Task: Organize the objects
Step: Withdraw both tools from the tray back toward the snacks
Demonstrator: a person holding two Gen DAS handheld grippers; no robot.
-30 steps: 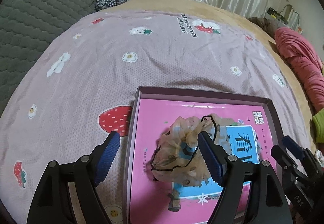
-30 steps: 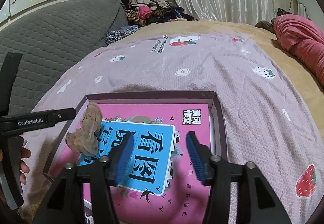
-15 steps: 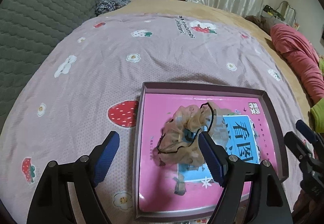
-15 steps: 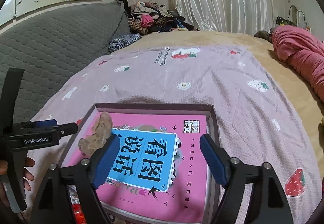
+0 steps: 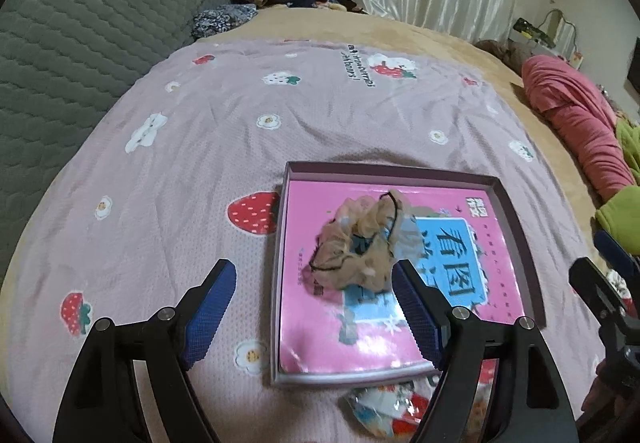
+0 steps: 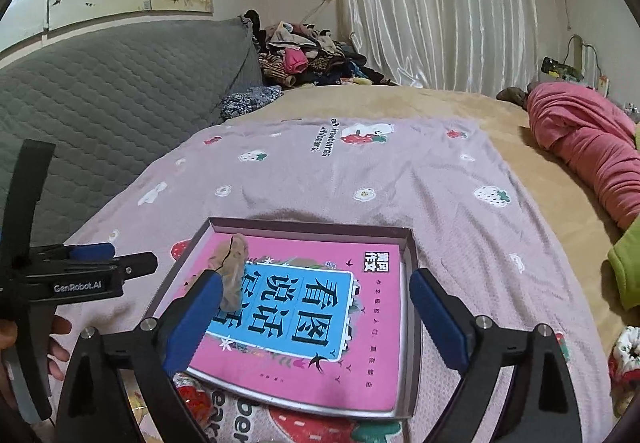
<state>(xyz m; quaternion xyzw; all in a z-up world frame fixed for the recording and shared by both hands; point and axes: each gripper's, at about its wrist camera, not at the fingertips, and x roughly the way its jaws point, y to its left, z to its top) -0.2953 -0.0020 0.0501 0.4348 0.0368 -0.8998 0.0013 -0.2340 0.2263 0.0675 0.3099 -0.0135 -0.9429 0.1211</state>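
A shallow purple box [image 5: 516, 219] lies on the strawberry-print bedsheet [image 5: 240, 131]. Inside it lies a pink book [image 5: 320, 331] with a blue label [image 6: 288, 307], and on the book a crumpled beige sheer stocking [image 5: 360, 243], also visible in the right wrist view [image 6: 232, 263]. My left gripper [image 5: 316, 283] is open and empty, just short of the stocking and above the box's left edge. My right gripper [image 6: 316, 295] is open and empty above the book. The left gripper's body shows at the left of the right wrist view [image 6: 76, 275].
A colourful snack packet [image 5: 384, 411] lies at the box's near edge. A grey quilted headboard [image 5: 80, 23] runs along the left. A clothes pile [image 6: 308, 59] sits at the far corner, a pink quilt [image 6: 588, 147] and green cloth [image 6: 624, 263] on the right.
Both grippers have pulled back and up from the box. The right gripper has opened wider. The stocking stays on the book.
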